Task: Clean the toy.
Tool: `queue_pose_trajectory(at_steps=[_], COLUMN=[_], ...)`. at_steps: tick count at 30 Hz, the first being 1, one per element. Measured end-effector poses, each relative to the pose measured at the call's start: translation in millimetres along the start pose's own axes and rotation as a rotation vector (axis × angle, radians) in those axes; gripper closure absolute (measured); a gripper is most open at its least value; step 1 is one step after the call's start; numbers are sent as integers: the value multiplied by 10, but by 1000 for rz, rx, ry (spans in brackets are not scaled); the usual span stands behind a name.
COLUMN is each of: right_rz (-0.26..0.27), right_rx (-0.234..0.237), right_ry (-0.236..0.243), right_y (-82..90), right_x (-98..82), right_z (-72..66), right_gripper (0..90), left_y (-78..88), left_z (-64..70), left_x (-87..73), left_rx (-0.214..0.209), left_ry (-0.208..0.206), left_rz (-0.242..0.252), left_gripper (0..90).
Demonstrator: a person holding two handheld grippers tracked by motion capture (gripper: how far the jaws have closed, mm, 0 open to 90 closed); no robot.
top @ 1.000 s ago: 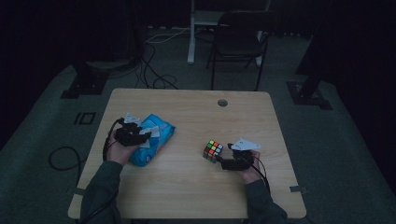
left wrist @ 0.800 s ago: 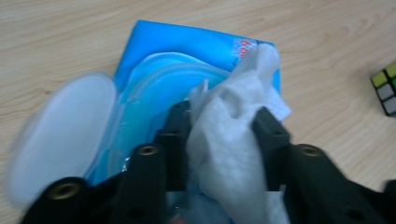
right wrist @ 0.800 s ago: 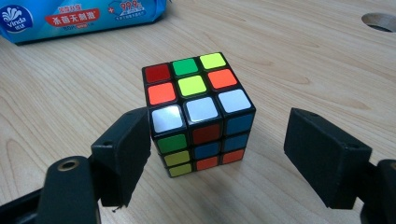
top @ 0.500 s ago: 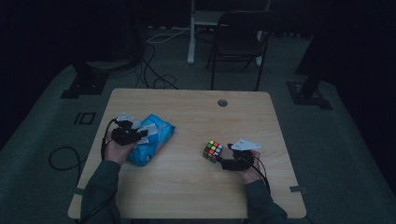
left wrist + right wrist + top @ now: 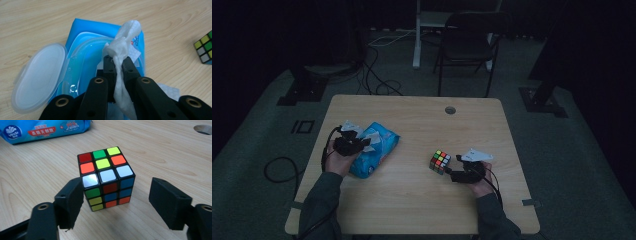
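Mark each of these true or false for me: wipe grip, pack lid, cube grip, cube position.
1. The left gripper is shut on a wipe. True; its jaws have just closed on it.
2. The lid of the pack is shut. False: it is flipped open beside the opening.
3. The right gripper clamps the cube. False: the jaws have been closing, but the pad on the right side of the right gripper view stands clear of it.
4. The cube rests on the table. True.
5. The cube sits on the pack. False: they lie apart.
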State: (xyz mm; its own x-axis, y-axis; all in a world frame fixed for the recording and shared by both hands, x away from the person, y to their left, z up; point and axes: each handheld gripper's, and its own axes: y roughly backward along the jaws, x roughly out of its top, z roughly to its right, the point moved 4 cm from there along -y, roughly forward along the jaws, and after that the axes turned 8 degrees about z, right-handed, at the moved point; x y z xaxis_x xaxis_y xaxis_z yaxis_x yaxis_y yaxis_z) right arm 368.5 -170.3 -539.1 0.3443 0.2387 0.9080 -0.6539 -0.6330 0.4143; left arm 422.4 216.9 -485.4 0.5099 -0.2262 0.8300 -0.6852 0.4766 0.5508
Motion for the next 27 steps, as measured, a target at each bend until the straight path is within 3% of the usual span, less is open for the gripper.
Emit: queue_pose_trajectory(at_steps=[4,11,18,20,21,26,27], right_rz=[14,14,8,7,5,10,13], right_rx=[17,34,33,32,37,42,51], right_ry=[-36,-93,-41,-28,-16,-6,-6], right_y=[30,61,63,58,53,51,48], right_x=[-2,-18,-8,-7,-4,6,13], right_z=[13,50,13,4,-18,-30,-29], right_gripper=[358,359,267,267,228,181,139], left_y=[26,132,259,259,278,274,257], left_z=[22,29,115,115,162,201,249], left_x=[20,121,306,306,385,418,426], left_rx=[-3,-11,-59,-59,-68,-79,-93], left_ry=[-3,-1,0,0,-17,-23,-31], left_rz=[21,76,159,159,170,174,172], left_gripper=[863,865,865,865,865,864,864])
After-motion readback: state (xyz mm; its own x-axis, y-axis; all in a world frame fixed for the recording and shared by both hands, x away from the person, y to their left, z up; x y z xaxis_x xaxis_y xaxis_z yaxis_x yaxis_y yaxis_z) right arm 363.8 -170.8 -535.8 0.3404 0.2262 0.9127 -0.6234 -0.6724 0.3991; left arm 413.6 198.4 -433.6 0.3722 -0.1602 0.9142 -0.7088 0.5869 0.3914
